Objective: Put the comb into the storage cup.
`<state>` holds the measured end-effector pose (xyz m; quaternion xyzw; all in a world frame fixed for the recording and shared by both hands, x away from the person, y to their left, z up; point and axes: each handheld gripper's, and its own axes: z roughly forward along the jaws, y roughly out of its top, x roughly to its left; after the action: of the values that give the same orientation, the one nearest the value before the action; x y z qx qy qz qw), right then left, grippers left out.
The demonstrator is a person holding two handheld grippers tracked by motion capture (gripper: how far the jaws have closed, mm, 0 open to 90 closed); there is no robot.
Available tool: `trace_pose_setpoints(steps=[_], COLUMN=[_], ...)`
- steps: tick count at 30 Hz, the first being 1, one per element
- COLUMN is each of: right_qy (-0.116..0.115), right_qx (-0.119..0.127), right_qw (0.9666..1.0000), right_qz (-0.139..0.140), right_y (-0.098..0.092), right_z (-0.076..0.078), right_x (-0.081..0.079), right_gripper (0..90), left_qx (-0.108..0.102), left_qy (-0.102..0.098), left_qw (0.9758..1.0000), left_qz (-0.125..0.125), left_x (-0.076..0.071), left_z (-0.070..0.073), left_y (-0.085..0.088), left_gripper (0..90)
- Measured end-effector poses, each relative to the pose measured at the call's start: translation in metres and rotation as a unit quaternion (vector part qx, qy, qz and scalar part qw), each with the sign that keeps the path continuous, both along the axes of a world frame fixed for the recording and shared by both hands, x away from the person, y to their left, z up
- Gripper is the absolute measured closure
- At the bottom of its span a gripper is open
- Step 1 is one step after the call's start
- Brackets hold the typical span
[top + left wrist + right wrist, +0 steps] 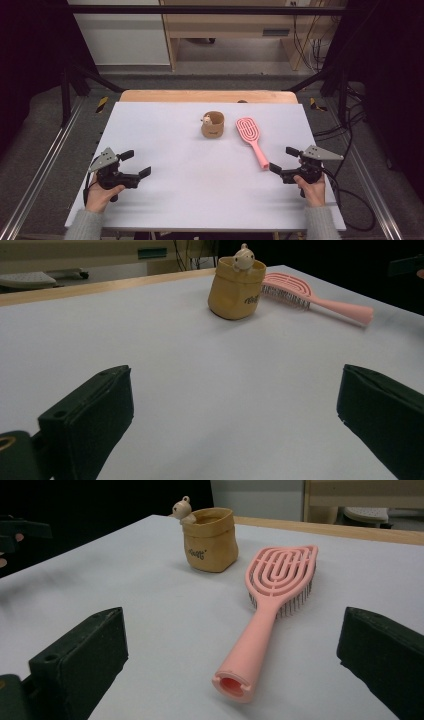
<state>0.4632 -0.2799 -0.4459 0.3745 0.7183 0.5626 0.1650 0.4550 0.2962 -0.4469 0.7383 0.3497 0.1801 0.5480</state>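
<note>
Left gripper (135, 164), right gripper (281, 159): jaws spread wide, nothing gripped. Pink hairbrush (252, 139) lies bristles down, handle end near right gripper. Tan pouch (212, 125) upright beside brush head, apart.

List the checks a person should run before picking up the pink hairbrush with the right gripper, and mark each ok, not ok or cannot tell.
1. Right gripper open: ok, jaws stand wide apart.
2. Hairbrush handle faces the right gripper: ok, its open end points at the jaws.
3. Hairbrush lies bristles down, flat on the table: ok.
4. Space between hairbrush and tan pouch: ok, they are apart.
5. Left gripper out of the way: ok, open at the table's other side.
6. Handle slipperiness: cannot tell.
</note>
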Motion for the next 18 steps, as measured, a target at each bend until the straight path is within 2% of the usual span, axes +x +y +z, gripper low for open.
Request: trace_pose_setpoints(steps=[18], right_qy=[0.011], right_qx=[-0.023], right_qw=[0.9997], right_qz=[-0.002], right_y=[0.012], right_z=[0.007], right_x=[0.003], right_gripper=[0.4], left_qx=[0.002], left_qy=[0.004], left_qw=[1.0000], left_qz=[-0.001], left_x=[0.001], left_z=[-0.001], left_y=[-0.001], left_gripper=[1.6])
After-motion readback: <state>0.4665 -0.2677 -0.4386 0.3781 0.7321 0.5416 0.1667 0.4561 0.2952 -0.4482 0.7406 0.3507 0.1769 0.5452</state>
